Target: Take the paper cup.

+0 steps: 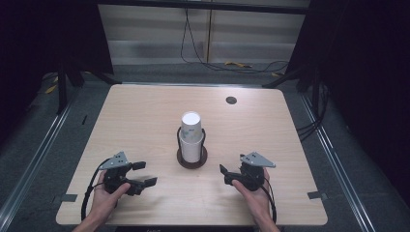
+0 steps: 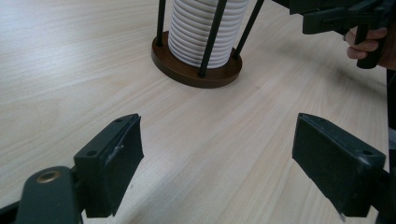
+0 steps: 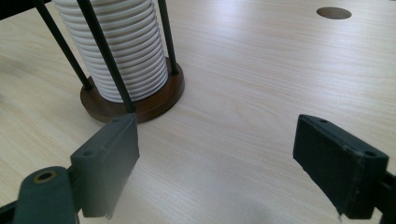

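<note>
— Both of your hands are sitting at the near edge of the pale wooden table (image 1: 145, 116), each one carrying a black two-jaw gripper. Where is the work lying from them?

— Straight ahead and between them. That tall stack of white ribbed paper cups (image 1: 191, 135) is standing upright in its dark round wooden holder with thin black rods (image 1: 192, 159), at the table's middle.

— Which gripper are you seeing as nearer?

— Your right gripper (image 1: 227, 175) is looking slightly nearer than your left gripper (image 1: 145, 174); in the right gripper view the holder's base (image 3: 140, 105) is lying just beyond one jaw.

— Are you holding anything?

— No. Both pairs of jaws are standing wide apart with bare table between them.

— So the coming reach?

— You are probably heading forward and inward; the stack's long axis is running vertically, so the top cup is likely lifting straight up.
</note>
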Available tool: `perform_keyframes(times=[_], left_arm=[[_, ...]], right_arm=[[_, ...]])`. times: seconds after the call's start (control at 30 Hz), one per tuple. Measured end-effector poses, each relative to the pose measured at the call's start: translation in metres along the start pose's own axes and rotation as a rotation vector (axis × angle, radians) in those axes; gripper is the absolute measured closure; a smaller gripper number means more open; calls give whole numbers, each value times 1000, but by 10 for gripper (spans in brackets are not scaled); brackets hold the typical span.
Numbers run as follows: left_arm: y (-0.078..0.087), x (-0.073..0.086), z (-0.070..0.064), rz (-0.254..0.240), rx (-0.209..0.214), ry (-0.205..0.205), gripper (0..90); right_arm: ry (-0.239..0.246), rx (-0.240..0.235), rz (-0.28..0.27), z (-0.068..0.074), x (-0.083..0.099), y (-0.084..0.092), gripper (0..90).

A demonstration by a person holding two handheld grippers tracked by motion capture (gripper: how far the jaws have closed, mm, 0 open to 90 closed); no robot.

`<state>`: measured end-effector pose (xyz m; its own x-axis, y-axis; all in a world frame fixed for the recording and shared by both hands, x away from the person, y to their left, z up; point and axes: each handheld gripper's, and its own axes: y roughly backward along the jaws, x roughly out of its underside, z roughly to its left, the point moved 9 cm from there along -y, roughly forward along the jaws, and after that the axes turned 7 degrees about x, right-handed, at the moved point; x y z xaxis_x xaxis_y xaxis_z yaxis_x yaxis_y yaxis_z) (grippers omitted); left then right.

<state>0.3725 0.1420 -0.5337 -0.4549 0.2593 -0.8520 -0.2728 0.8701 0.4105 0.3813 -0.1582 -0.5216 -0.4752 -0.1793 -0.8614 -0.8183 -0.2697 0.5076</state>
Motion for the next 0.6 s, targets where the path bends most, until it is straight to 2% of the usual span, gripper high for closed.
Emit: perform_keyframes(times=[0.1, 0.33, 0.47, 0.53, 0.6], left_arm=[[-1, 1, -1, 6, -1, 4, 162], [-6, 2, -2, 16, 9, 9, 162], [-7, -1, -5, 9, 17, -6, 162], [-9, 0, -6, 14, 24, -13, 162], [-10, 1, -7, 24, 21, -18, 162]], right_arm=[[14, -10, -7, 1, -1, 1, 146], [6, -77, -9, 9, -4, 3, 153], [30, -96, -18, 12, -5, 4, 155], [25, -119, -10, 14, -4, 4, 156], [27, -121, -9, 14, -5, 5, 158]])
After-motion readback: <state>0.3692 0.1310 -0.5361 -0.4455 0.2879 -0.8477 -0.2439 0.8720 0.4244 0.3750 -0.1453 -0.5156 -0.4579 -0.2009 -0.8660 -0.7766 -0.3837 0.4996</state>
